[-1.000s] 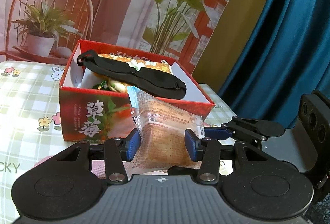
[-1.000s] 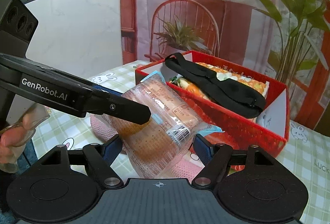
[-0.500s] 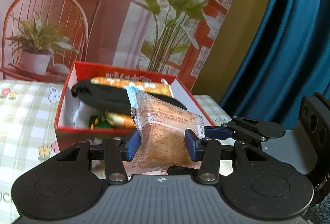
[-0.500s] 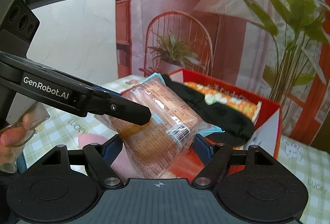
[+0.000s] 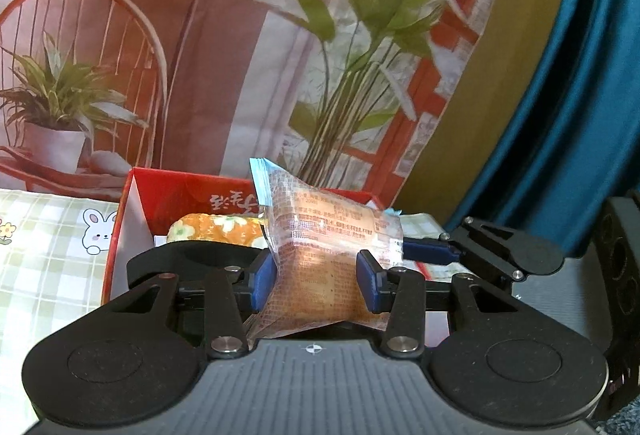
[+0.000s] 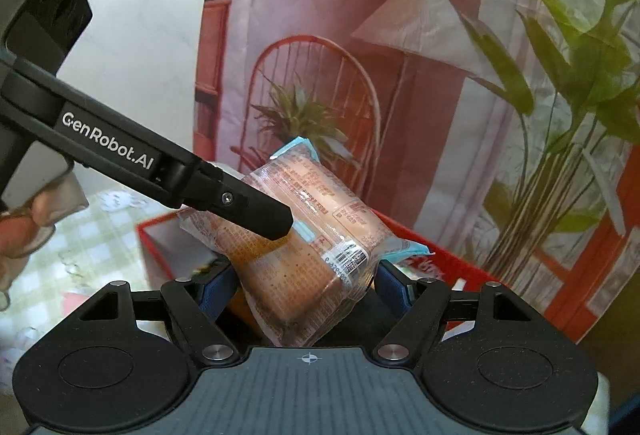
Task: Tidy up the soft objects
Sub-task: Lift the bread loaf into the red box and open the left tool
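A clear-wrapped bread packet (image 5: 324, 259) with blue sealed ends is held up in the air over the red cardboard box (image 5: 192, 195). My left gripper (image 5: 316, 285) is shut on the packet's sides. My right gripper (image 6: 304, 291) is also shut on the same packet (image 6: 296, 247), gripping it crosswise, and the left gripper's finger (image 6: 248, 207) crosses its view. In the box lie a flowered orange cushion (image 5: 216, 229) and a black eye mask (image 5: 192, 255).
The box (image 6: 168, 235) stands on a green checked tablecloth (image 5: 44, 243) with bunny prints. A printed backdrop with a chair, plant and lamp hangs behind. A blue curtain (image 5: 568, 115) hangs at the right.
Both grippers have lifted the bread packet up from in front of the box to above its near wall. The box now sits lower in both views.
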A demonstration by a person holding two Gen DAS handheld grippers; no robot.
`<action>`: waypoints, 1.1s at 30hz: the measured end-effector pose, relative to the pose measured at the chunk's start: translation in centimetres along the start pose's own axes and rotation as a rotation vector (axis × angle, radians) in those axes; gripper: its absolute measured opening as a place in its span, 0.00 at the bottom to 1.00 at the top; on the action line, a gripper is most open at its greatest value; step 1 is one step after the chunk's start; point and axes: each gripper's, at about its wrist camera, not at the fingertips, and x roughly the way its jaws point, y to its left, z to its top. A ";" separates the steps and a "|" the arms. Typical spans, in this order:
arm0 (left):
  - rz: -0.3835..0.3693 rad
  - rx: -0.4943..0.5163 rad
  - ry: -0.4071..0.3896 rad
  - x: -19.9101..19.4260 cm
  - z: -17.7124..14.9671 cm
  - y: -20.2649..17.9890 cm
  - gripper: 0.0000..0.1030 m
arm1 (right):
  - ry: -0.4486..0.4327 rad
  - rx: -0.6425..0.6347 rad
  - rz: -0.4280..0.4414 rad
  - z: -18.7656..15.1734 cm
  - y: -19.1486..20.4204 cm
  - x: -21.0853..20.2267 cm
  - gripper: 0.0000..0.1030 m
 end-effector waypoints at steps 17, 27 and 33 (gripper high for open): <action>0.120 0.025 0.055 2.3 0.6 1.8 0.19 | -0.022 0.165 -0.020 -0.9 -4.0 0.2 0.35; 0.184 0.148 0.181 6.4 0.6 0.1 0.17 | 0.109 0.316 -0.043 -2.3 -4.4 4.7 0.06; 0.195 0.154 0.226 7.9 0.6 0.4 0.18 | 0.144 0.411 -0.031 -3.3 -5.4 6.0 0.06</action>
